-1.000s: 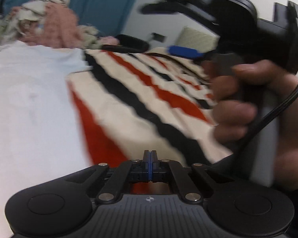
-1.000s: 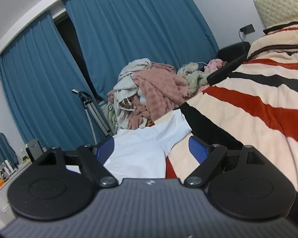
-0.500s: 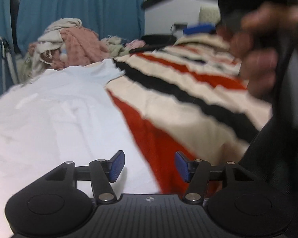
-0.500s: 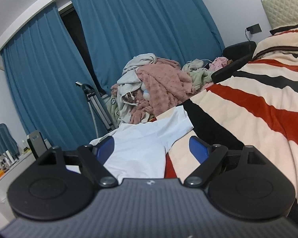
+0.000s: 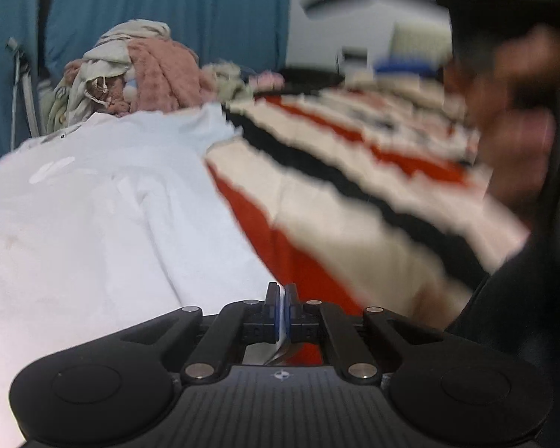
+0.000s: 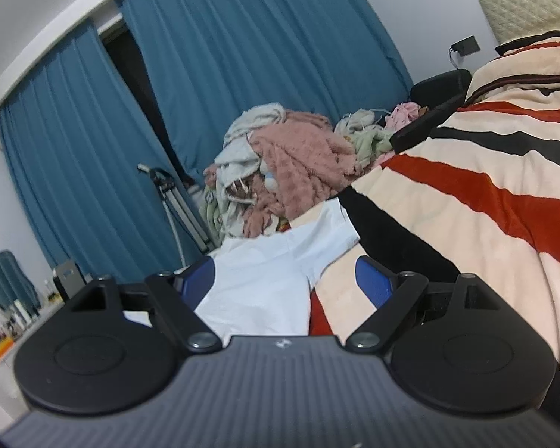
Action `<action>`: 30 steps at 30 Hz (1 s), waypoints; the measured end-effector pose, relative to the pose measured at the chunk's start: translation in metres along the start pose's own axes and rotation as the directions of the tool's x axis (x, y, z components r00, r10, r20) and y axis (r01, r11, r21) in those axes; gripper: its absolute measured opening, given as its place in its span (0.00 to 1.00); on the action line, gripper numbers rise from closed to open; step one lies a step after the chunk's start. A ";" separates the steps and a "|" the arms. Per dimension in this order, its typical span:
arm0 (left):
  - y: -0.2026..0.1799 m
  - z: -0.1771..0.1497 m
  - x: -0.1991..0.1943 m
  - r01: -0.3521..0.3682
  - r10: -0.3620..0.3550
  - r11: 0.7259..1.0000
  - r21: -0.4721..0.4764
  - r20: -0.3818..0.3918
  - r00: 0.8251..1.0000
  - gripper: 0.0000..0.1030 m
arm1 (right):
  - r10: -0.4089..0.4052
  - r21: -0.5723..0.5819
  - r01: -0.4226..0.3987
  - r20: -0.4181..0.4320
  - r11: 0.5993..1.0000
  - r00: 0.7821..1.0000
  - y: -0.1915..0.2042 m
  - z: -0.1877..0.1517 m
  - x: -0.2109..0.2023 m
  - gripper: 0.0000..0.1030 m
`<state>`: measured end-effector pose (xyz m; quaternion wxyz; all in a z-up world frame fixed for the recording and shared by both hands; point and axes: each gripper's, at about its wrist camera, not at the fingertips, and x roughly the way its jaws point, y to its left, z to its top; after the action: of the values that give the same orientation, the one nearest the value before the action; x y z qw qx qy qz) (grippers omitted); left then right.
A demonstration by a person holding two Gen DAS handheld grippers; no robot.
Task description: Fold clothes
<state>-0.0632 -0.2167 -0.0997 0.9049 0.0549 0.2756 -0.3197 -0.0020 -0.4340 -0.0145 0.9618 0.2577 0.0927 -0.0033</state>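
Note:
A white shirt [image 5: 93,205] lies spread on a striped blanket [image 5: 336,201] on the bed. My left gripper [image 5: 282,311] is shut on the shirt's near edge; a strip of white cloth shows between its blue pads. My right gripper [image 6: 287,280] is open and empty, held above the bed and looking along the shirt [image 6: 265,272] and its sleeve. In the left wrist view the right gripper and the hand holding it appear blurred at the upper right [image 5: 511,119].
A pile of pink and beige clothes [image 6: 291,171] sits at the far end of the bed. Blue curtains [image 6: 224,74] hang behind. A tripod [image 6: 175,209] stands by the curtain. A padded headboard [image 6: 526,3] is at the upper right.
My left gripper opened half a second ago and has now shut on the shirt's edge. The right gripper has lifted slightly and stays open.

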 end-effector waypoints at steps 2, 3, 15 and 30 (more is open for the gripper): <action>-0.002 0.010 -0.001 0.060 -0.059 0.997 -0.046 0.013 0.998 0.02 | 0.008 0.002 -0.008 0.011 1.000 1.000 0.000 0.000 -0.002 0.82; -0.004 0.013 0.003 0.083 -0.083 0.994 -0.069 0.005 0.997 0.02 | 0.012 0.003 -0.012 0.016 1.000 1.000 -0.001 0.001 -0.003 0.82; 0.008 0.018 0.012 0.056 -0.066 0.990 -0.126 -0.077 0.995 0.63 | 0.064 -0.079 -0.064 -0.007 0.995 0.998 0.011 -0.001 -0.001 0.82; 0.111 0.089 -0.098 -0.349 0.370 0.923 -0.165 0.120 0.921 1.00 | 0.115 -0.204 -0.118 -0.028 0.972 0.993 0.045 -0.018 0.006 0.82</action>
<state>-0.0172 -0.0997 0.0185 0.9678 0.0165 0.2141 -0.1311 0.0031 -0.3854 -0.0089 0.9810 0.1619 0.0850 0.0647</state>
